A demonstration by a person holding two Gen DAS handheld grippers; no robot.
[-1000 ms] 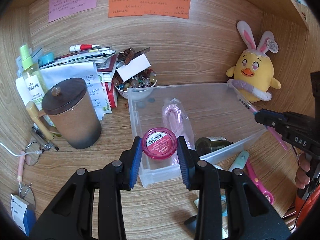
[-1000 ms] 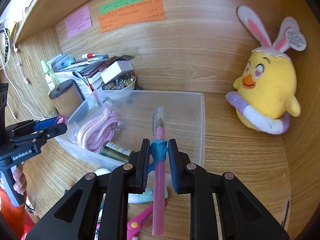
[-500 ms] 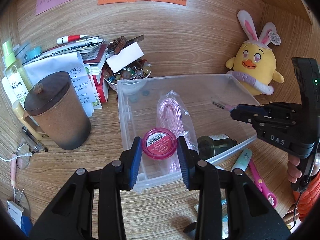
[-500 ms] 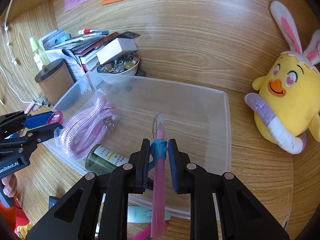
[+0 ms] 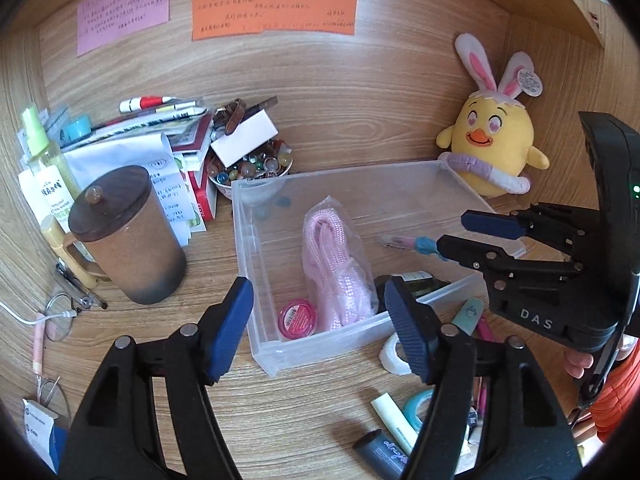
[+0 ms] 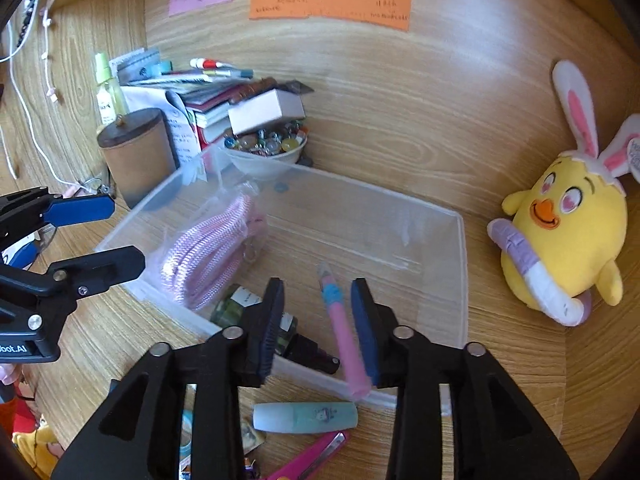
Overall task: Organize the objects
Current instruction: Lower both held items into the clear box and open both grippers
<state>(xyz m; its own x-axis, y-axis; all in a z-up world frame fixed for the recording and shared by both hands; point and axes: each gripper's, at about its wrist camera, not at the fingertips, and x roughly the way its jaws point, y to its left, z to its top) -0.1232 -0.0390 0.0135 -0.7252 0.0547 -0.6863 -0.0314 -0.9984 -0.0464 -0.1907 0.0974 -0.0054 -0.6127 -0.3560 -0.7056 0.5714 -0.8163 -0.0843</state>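
The pink jar (image 5: 297,317) lies in the clear bin's (image 5: 400,171) near corner beside the bagged pink rope (image 5: 336,264), below the left gripper (image 5: 318,320), whose fingers are spreading wide and empty. The right gripper (image 6: 318,320) is opening too; the pink pen (image 6: 344,336) leans against its right finger (image 6: 364,332) over the bin's front wall.

I see the clear plastic bin (image 5: 256,240) sitting open on the tabletop. Inside, a small round pink jar (image 5: 298,317) lies in the near corner, barcode label up, beside a bagged pink rope (image 5: 336,264) and a dark green bottle (image 6: 240,308) on its side. A pink pen (image 6: 340,320) with a blue grip tilts over the bin's near wall.
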